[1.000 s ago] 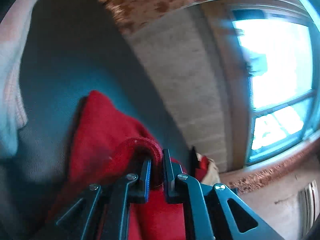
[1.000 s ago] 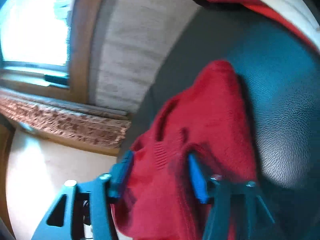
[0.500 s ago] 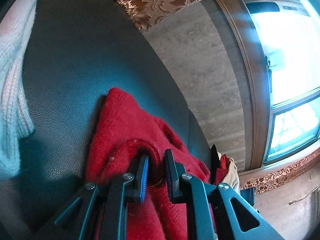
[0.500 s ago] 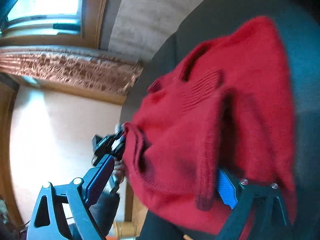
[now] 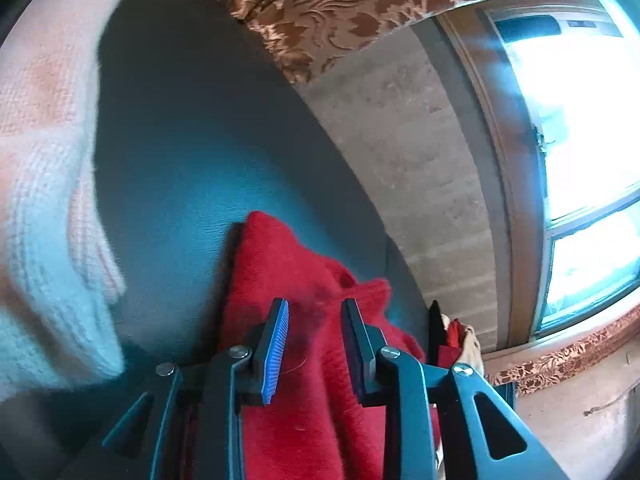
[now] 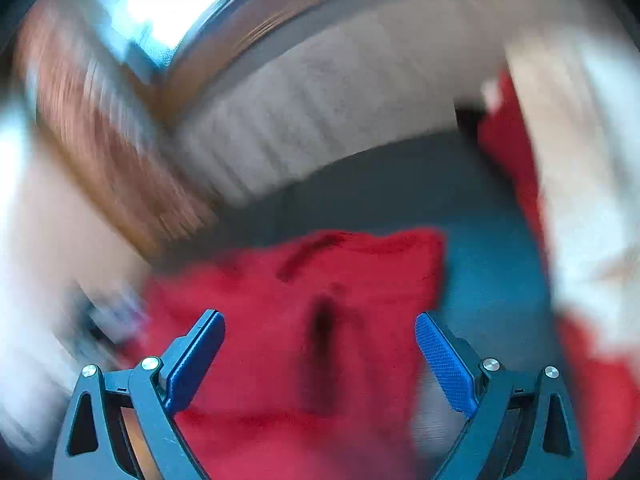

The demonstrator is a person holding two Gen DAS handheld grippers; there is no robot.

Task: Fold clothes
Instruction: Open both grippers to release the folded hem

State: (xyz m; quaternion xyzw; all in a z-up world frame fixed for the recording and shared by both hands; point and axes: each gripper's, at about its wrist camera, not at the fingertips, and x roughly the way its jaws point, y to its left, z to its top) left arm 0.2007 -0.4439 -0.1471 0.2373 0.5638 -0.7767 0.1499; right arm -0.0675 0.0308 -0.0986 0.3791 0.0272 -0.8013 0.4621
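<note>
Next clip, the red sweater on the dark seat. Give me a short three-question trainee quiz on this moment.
1. True or false: the right gripper clamps the red sweater.
2. What lies behind the left gripper fingers?
3. The white knit garment in the left wrist view is: A) left of the sweater, B) under it, C) on the window sill.

Key: 1 false, its jaws stand wide. 2 the red sweater; jaws opening. 3 A.

Daylight's pouring in from your window (image 5: 592, 152) and it's totally blown out. Your left view is sharp but bends hard at the edges; your right view is heavily motion-smeared, window glare (image 6: 160, 4) top left.
</note>
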